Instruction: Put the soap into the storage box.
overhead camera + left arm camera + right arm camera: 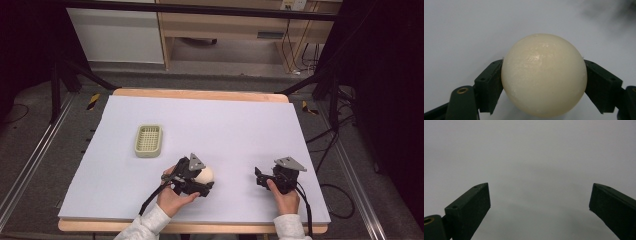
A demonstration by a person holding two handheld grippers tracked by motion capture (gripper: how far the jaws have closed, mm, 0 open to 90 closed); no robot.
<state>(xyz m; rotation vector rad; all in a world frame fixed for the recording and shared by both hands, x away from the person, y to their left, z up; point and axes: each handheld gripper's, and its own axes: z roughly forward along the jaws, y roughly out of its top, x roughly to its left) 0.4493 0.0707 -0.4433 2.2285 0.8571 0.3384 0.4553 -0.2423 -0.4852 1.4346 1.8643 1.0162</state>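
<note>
Left gripper [204, 179] clamped on a cream ball [204, 174], both pads pressed against its sides in the left gripper view; ball [544, 75] sits near the front edge of the table [240, 125], a bit left of centre; right gripper [260, 177] has its jaws spread wide with nothing between them, near the front edge toward the right corner; green slotted tray [148, 140] lies well apart, toward the left edge, mid-depth.
</note>
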